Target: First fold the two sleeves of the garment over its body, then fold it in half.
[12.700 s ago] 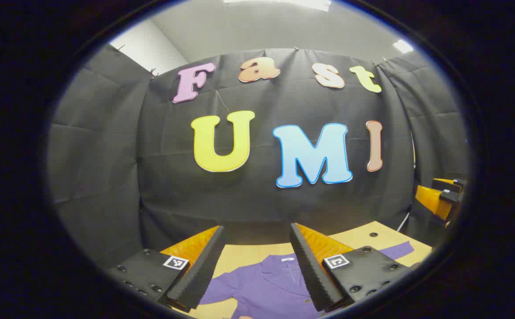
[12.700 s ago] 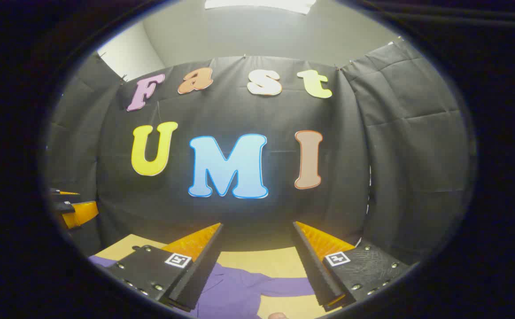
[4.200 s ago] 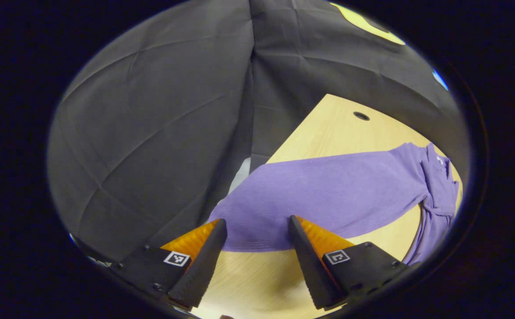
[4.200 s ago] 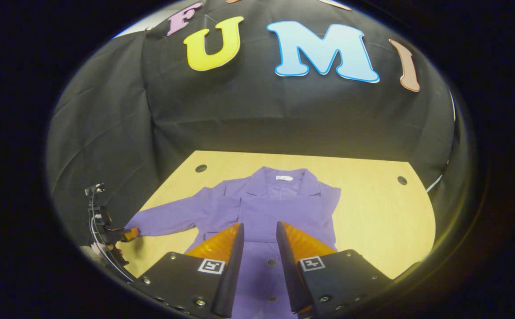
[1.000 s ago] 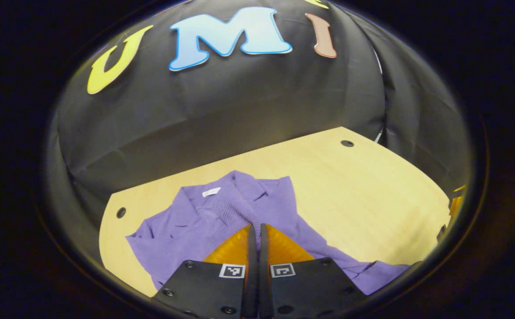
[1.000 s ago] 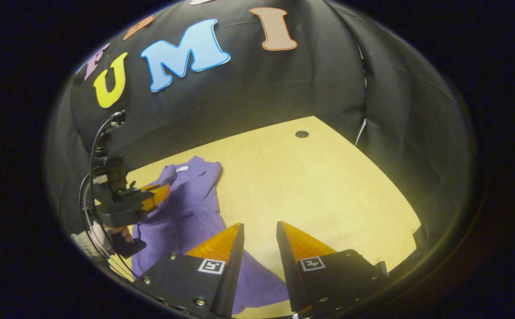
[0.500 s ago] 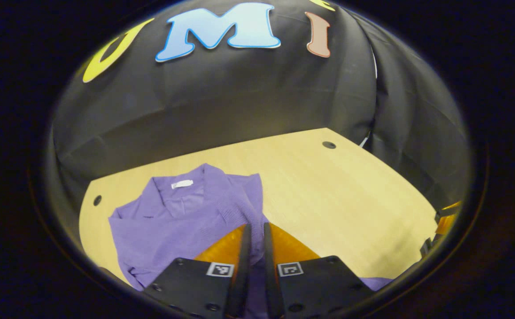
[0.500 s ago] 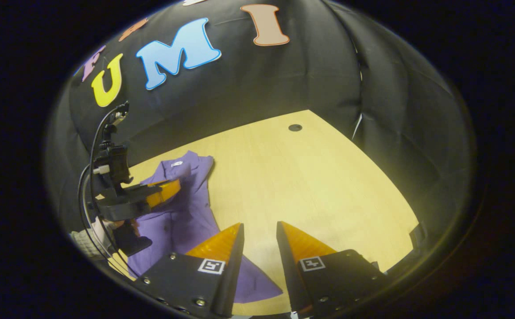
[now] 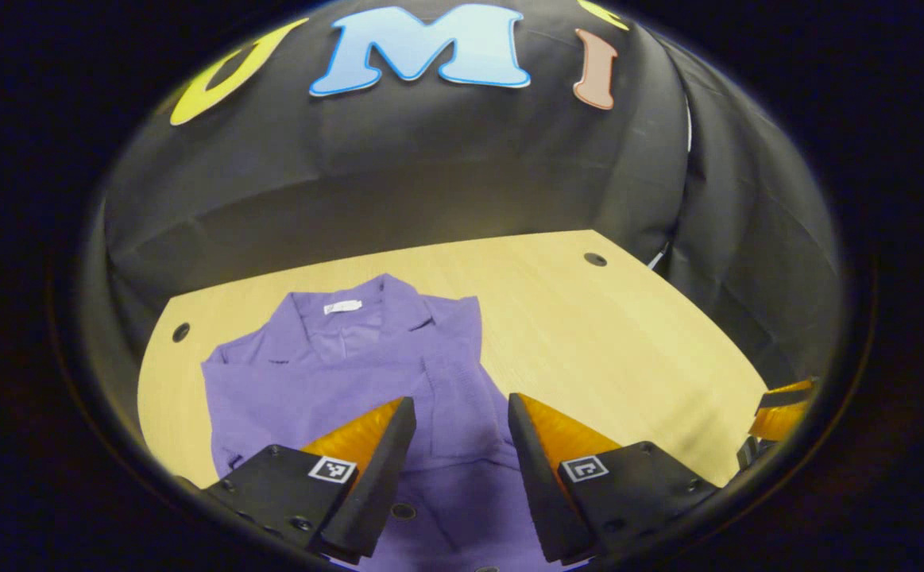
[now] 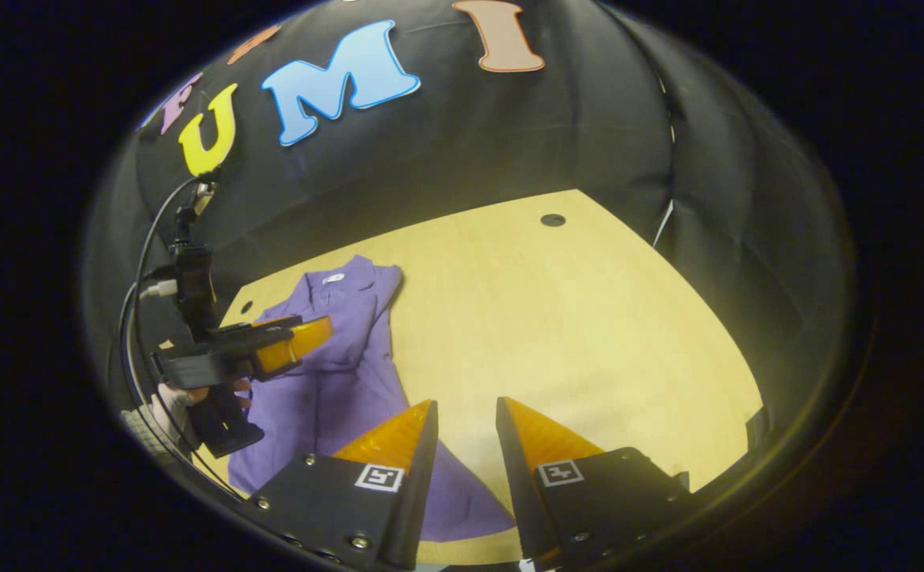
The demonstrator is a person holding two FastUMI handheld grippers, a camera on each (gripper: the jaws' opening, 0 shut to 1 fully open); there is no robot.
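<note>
Left hand-held gripper [image 9: 455,445] hangs wide open and empty over the garment [image 9: 366,365]; right hand-held gripper [image 10: 465,445], narrowly open, sits right of it

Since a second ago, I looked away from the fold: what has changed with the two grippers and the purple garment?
The left gripper, shut on the purple knit garment's sleeve a second ago, has opened and let it go; the sleeve now lies folded over the body. The right gripper stays open above the wooden table, holding nothing. The garment's collar stays towards the booth wall.
</note>
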